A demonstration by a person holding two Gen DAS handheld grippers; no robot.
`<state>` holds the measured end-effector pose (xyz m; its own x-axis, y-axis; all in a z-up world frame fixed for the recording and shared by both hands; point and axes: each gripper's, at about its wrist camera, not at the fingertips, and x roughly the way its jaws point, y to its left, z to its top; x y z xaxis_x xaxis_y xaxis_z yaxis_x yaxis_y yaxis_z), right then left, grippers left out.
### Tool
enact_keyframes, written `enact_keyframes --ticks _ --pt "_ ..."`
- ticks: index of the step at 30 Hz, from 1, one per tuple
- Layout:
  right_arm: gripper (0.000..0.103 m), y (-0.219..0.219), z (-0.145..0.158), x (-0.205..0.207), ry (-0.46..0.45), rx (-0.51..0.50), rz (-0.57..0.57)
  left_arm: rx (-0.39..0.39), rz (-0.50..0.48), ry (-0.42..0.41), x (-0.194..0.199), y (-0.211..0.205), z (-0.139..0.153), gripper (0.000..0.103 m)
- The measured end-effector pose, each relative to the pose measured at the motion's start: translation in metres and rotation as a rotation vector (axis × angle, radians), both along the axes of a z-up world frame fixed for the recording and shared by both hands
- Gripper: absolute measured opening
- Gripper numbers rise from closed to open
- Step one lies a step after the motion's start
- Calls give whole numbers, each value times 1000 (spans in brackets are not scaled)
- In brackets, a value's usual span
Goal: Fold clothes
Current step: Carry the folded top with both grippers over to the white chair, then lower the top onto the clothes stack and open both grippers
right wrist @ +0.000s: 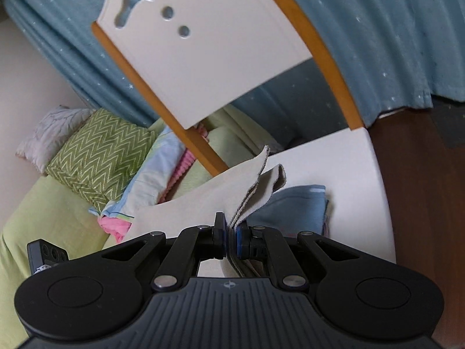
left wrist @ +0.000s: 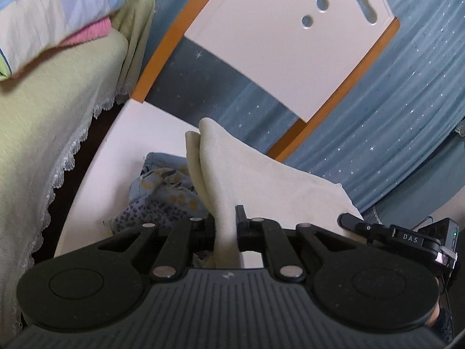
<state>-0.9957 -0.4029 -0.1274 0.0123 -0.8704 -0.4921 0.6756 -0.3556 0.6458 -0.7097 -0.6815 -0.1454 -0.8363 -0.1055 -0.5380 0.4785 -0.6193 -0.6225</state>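
A cream cloth point(left wrist: 247, 174) is stretched between both grippers, doubled over in several layers. In the left wrist view my left gripper point(left wrist: 226, 224) is shut on one folded end of it, which sticks up past the fingers. In the right wrist view my right gripper point(right wrist: 231, 234) is shut on the other end of the cream cloth point(right wrist: 203, 200), with its layered edges fanning out ahead. The right gripper point(left wrist: 353, 221) also shows at the right edge of the left wrist view. Both grippers hang above a white chair seat point(right wrist: 334, 157).
A patterned blue garment point(left wrist: 162, 192) lies crumpled on the white chair seat point(left wrist: 139, 133); folded blue clothes point(right wrist: 293, 206) lie on it too. The chair's white backrest point(right wrist: 209, 58) has orange posts. A green-covered bed point(left wrist: 43, 133) holds folded bedding point(left wrist: 49, 14) and a zigzag pillow point(right wrist: 101, 157). Blue curtains point(left wrist: 392, 101) hang behind.
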Motion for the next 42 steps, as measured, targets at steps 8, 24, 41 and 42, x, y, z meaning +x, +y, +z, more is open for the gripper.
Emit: enact_keyframes --ticks 8,24,41,42 --pt "7 -13 -20 -16 -2 63 -12 6 -8 -40 -18 -10 -21 12" --pt "37 -44 1 47 641 216 -58 -390 15 -153 -38 14 24 16" --pt "35 -6 -9 54 583 162 -128 -533 115 -270 -15 45 11 15" --pt "35 5 -10 65 591 152 -120 -534 108 -253 -4 58 12 15"
